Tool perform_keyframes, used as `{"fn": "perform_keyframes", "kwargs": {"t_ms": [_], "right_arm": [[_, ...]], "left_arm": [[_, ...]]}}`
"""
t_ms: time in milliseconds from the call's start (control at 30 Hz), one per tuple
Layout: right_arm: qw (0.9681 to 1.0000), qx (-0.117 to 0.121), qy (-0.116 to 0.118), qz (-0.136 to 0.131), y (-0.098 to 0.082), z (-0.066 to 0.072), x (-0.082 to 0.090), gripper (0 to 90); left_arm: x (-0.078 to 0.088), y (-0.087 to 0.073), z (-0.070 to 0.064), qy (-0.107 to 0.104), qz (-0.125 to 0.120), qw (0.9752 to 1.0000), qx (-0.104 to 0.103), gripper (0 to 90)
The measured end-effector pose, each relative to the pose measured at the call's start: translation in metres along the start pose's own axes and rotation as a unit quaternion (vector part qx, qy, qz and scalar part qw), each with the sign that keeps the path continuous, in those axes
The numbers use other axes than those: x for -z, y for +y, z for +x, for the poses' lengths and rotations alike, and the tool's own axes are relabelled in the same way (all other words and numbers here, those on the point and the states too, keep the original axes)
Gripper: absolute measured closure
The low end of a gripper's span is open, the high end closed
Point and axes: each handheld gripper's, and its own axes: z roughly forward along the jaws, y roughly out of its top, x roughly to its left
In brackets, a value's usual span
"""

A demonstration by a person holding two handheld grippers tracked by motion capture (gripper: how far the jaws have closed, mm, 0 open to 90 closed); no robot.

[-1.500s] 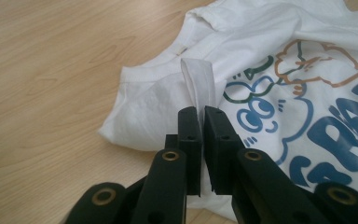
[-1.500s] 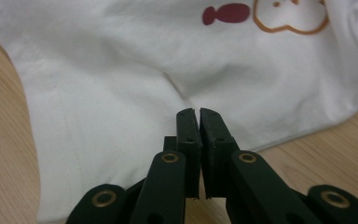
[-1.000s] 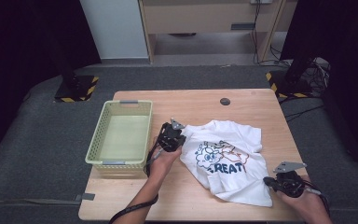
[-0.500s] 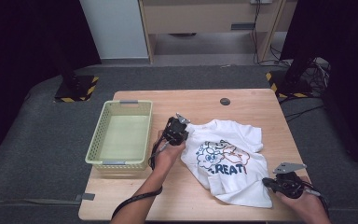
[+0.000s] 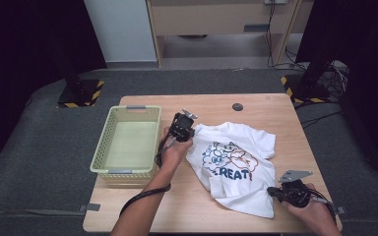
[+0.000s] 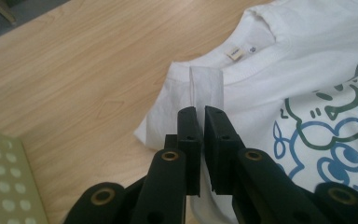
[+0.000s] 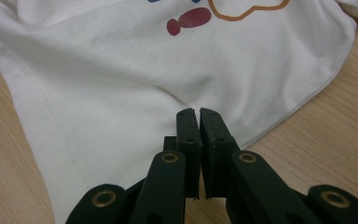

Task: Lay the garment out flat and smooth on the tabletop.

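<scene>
Since the earlier frame, the left gripper is carrying the shirt's shoulder edge rightward, away from the basket, folding that side inward; the right gripper is staying put at the hem. The basket is sitting at the surface's left, holding nothing. The shirt is lying right of it, mid-surface. The left gripper view is showing the left gripper pinching a white fold beside the collar label, too small to read from above. The right gripper view is showing the right gripper pressed together on the shirt's hem.
</scene>
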Motion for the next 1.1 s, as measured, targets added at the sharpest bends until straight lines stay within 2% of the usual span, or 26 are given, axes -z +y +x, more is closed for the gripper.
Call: {"fn": "perform_keyframes", "kwargs": {"t_ms": [67,133,167,233,267,300,400,567,700,933,1100], "right_arm": [[1.0,0.003,0.001,0.0,0.0,0.003,0.001,87.1],[1.0,0.005,0.001,0.0,0.0,0.004,0.002,86.9],[1.0,0.008,-0.001,-0.005,0.0,0.006,0.003,86.0],[0.9999,0.005,-0.004,-0.012,-0.001,0.006,0.006,85.3],[0.9999,0.005,-0.004,-0.012,-0.001,0.006,0.006,84.1],[0.9999,0.003,-0.006,-0.016,-0.001,0.007,0.007,82.5],[0.9997,0.006,-0.013,-0.018,-0.004,0.009,0.008,75.9],[0.9998,0.004,-0.014,-0.016,-0.008,0.013,0.008,70.2],[0.9997,0.009,-0.014,-0.015,-0.007,0.019,0.007,63.9],[0.9997,0.008,-0.018,-0.015,-0.007,0.024,0.004,55.6],[0.9997,0.003,-0.02,-0.012,-0.008,0.023,0.003,50.8]], "left_arm": [[0.002,-0.006,0.001,0.004,0.006,1.0,0.002,84.2],[0.003,-0.009,0.001,0.006,0.008,0.9999,0.009,77.3],[0.008,-0.013,0.001,0.014,0.002,0.9998,0.017,72.1],[0.012,-0.014,0.0,0.016,-0.002,0.9997,0.018,59.9],[0.016,-0.015,-0.001,0.019,-0.009,0.9996,0.019,59.9],[0.022,-0.017,-0.002,0.02,-0.015,0.9995,0.018,56.1],[0.037,-0.023,-0.006,0.014,-0.026,0.9994,0.015,50.9],[0.051,-0.042,-0.02,-0.004,-0.033,0.9994,0.007,48.9],[0.056,-0.056,-0.033,-0.013,-0.035,0.9993,-0.005,47.6],[0.057,-0.075,-0.053,-0.039,-0.041,0.9983,-0.015,44.1],[0.055,-0.087,-0.067,-0.055,-0.042,0.9974,-0.023,42.0]]}}
